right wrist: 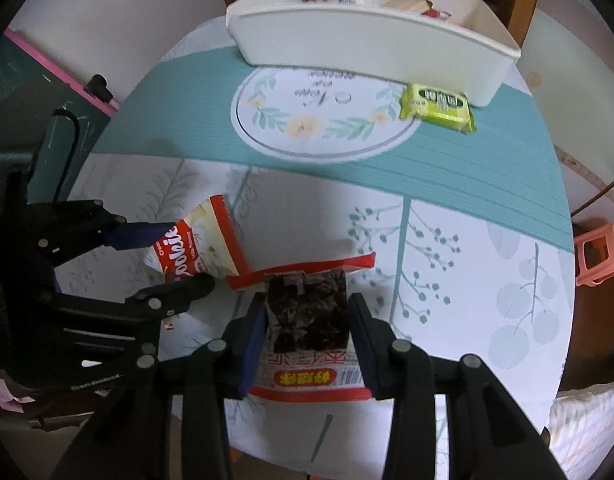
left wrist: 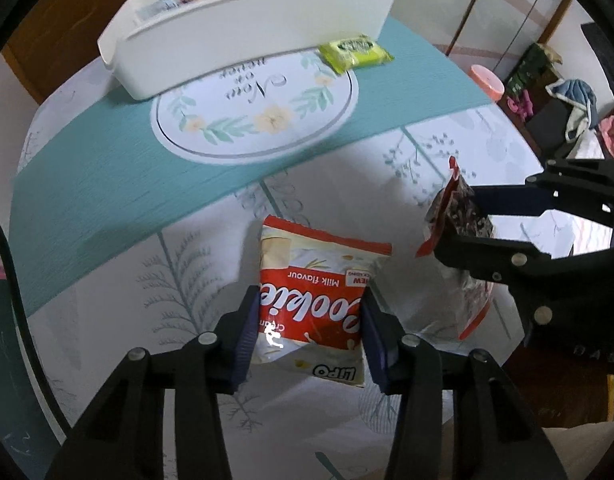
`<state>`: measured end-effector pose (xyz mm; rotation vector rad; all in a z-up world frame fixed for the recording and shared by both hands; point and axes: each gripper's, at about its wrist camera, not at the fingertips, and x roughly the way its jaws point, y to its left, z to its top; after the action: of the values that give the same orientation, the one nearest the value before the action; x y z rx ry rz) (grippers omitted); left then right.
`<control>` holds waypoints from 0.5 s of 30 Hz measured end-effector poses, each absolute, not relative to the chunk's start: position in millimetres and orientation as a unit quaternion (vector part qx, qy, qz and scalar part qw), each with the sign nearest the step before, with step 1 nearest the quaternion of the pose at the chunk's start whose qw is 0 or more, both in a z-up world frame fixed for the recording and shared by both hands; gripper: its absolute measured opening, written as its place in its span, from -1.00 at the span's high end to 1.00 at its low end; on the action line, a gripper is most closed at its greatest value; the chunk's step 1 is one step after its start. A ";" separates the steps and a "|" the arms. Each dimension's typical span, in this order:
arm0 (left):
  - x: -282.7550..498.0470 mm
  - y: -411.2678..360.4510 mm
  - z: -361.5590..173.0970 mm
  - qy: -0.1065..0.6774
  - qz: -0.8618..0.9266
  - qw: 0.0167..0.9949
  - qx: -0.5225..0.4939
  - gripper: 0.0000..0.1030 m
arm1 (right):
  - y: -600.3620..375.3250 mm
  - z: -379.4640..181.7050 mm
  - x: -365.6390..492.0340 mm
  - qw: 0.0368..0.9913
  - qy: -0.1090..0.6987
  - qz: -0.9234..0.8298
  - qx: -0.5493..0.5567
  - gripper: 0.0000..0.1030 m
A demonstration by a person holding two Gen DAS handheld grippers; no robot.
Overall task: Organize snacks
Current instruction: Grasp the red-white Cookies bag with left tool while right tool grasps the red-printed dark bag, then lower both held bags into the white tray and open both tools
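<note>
My left gripper (left wrist: 309,328) is shut on a red and white cookie packet (left wrist: 315,280), its pads pressing both sides, and the packet hangs just above the table. The right gripper (right wrist: 307,336) is shut on a red-edged packet of dark snack (right wrist: 307,312), also raised a little. Each gripper shows in the other's view: the right gripper (left wrist: 463,220) with the dark packet (left wrist: 459,208), the left gripper (right wrist: 187,254) with the cookie packet (right wrist: 195,248). A white basket (left wrist: 243,28) holding several snacks stands at the far side. A green packet (left wrist: 355,52) lies beside it.
A teal mat (left wrist: 107,184) with a round floral print lies under the white basket (right wrist: 371,44) and the green packet (right wrist: 439,106). The round table (right wrist: 487,280) has a leaf-print cloth. A pink stool (right wrist: 599,256) stands at right, and a dark board with a pink edge (right wrist: 39,72) at left.
</note>
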<state>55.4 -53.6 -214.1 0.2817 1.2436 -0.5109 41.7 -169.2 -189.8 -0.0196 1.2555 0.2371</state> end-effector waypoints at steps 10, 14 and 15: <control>90.5 -42.9 -157.5 0.532 -0.236 0.809 0.089 0.15 | -160.0 -150.2 60.4 0.827 0.551 0.111 0.000 0.21; 110.5 -36.2 -132.9 0.514 -0.232 0.823 0.068 0.15 | -157.2 -130.3 71.8 0.839 0.534 0.106 0.004 0.21; 116.7 -34.8 -126.5 0.510 -0.232 0.826 0.063 0.15 | -156.9 -124.0 76.2 0.843 0.528 0.104 0.006 0.21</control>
<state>116.7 -34.8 -126.5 0.1333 1.0826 -0.4921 76.2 -156.9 -124.0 0.0134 1.1159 0.2207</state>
